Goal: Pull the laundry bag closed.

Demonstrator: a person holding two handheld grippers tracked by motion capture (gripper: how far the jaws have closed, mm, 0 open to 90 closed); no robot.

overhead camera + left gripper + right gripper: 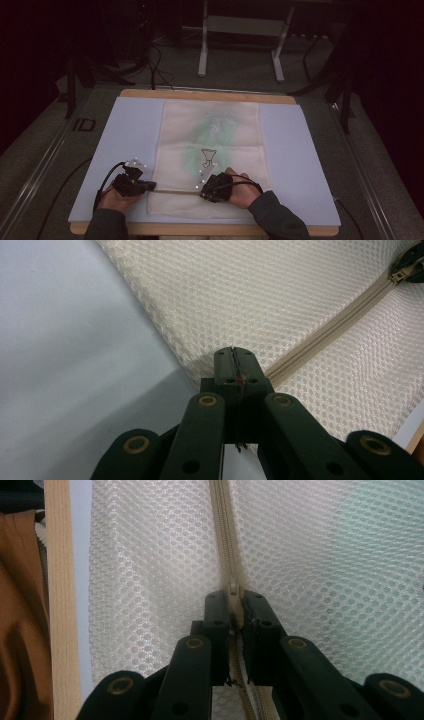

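2 grippers work a mesh bag (210, 150) at the mat's 6 o'clock edge: left gripper (234, 357) clamped on the bag's corner, right gripper (233, 600) pinching the zipper pull (232, 591). Next, I judge, comes a steady slide along the zipper (325, 335).

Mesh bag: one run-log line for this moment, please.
left gripper shut on mesh bag corner | right gripper shut on zipper pull | bag flat on mat
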